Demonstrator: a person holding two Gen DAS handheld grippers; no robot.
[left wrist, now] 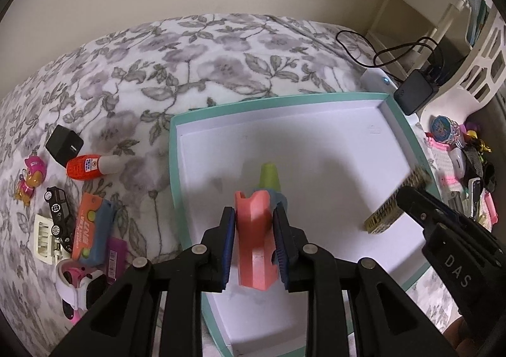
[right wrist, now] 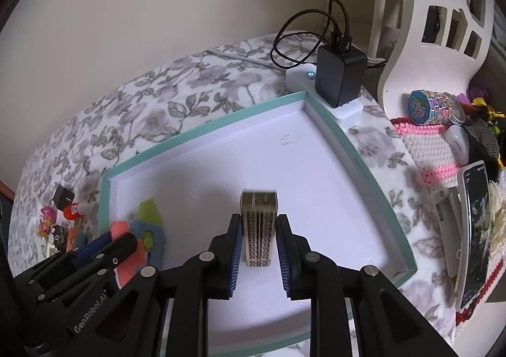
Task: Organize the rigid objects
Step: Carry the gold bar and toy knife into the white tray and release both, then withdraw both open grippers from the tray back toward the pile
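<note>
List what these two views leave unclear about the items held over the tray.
- Toy gun, left wrist view: lower grip hidden between the left gripper's jaws; green tip blurred.
- Patterned block, right wrist view: top end motion-blurred, print unreadable; sides covered by the right gripper's jaws.
- Whether either touches the tray floor: cannot tell.
- Phone: screen too distorted to read.

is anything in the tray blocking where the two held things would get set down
Nothing visible does. The left gripper holds a pink toy and the right gripper holds a patterned gold box, both over the teal-rimmed tray. The white floor around and ahead of both shows no loose items; the spot directly under each is hidden.
</note>
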